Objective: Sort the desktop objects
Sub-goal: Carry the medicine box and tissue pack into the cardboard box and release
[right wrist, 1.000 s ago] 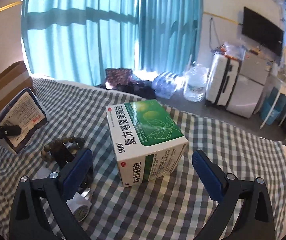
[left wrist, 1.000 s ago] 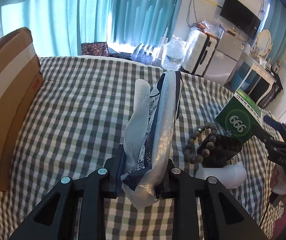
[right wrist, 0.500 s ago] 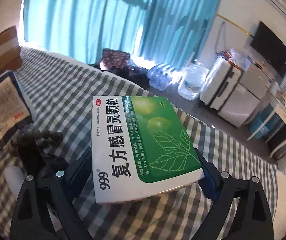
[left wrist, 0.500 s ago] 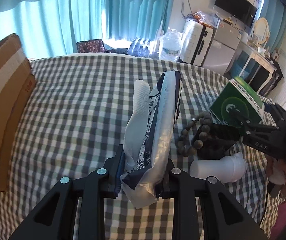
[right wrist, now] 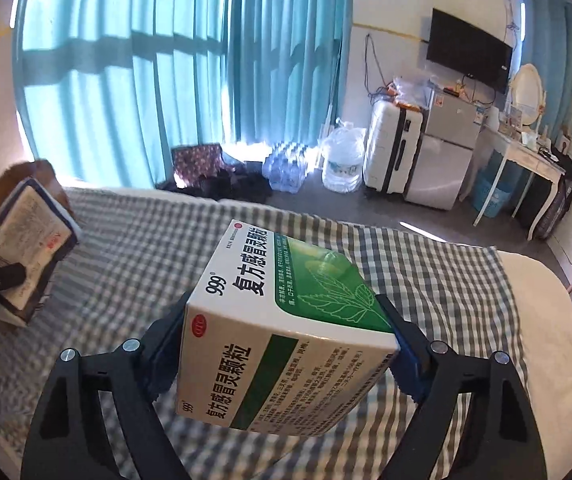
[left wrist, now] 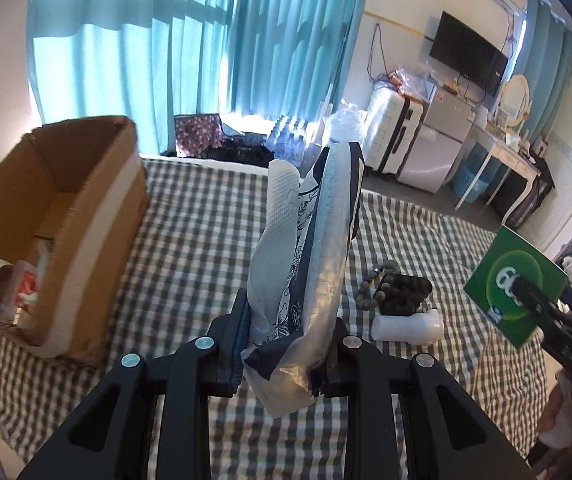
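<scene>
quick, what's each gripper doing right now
left gripper: closed on the navy and white plastic tissue pack.
right gripper: jaws just closed onto the green and white cardboard medicine box, holding it.

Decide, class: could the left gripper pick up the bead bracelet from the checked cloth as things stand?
Probably not yet. The left gripper is shut on a tissue pack, so its jaws are full. Nothing covers the bead bracelet, which leans on a black object.

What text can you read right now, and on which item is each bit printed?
"999" and "复方感冒灵颗粒": top and front faces of the medicine box held in the right gripper.
"OTC": red oval on the box front, barely legible.
Fine print on the box: too small.
Label on the tissue pack: blurred, unreadable.
</scene>
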`<state>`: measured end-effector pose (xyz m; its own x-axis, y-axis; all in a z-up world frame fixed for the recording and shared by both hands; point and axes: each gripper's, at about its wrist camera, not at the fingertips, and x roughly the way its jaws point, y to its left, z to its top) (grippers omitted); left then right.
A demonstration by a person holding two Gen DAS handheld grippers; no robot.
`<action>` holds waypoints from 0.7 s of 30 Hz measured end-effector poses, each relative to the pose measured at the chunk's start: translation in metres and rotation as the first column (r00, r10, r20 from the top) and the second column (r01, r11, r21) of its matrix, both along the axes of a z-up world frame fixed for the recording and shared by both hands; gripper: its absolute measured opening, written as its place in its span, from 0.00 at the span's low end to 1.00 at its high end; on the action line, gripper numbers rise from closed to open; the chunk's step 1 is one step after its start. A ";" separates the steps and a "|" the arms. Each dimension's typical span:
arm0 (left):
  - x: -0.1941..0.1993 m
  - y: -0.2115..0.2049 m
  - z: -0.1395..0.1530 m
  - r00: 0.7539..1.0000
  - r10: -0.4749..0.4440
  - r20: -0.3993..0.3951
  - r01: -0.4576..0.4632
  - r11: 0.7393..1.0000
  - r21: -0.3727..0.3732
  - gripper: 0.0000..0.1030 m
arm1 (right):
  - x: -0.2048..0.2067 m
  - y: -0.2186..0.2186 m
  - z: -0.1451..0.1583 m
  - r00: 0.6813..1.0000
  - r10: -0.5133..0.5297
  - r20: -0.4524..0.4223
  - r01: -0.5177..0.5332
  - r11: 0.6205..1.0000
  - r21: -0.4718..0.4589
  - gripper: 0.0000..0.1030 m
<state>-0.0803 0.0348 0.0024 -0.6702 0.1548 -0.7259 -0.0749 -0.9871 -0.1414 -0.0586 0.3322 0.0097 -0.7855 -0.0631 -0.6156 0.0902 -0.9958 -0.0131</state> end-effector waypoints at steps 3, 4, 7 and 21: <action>0.015 -0.021 0.016 1.000 0.006 -0.018 -0.006 1.000 -0.004 0.26 | 0.034 -0.029 0.023 0.999 0.025 -0.024 -0.026 0.999 -0.044 0.83; 0.020 -0.028 0.021 1.000 0.005 -0.025 -0.006 1.000 -0.005 0.26 | 0.044 -0.042 0.030 0.999 0.041 -0.030 -0.042 0.998 -0.047 0.83; 0.030 -0.052 0.037 0.999 -0.022 -0.044 0.022 1.000 -0.009 0.26 | 0.061 -0.082 0.047 0.994 0.100 -0.039 -0.102 0.994 -0.049 0.83; 0.005 -0.213 0.063 0.995 0.087 -0.042 -0.090 0.993 -0.081 0.26 | 0.036 -0.289 0.084 0.938 0.344 -0.045 -0.346 0.918 -0.194 0.83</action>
<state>-0.0751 -0.1786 0.0652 -0.7061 0.0345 -0.7072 0.0092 -0.9983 -0.0579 -0.0228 0.0432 0.0940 -0.6994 -0.4496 -0.5556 0.4294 -0.8858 0.1763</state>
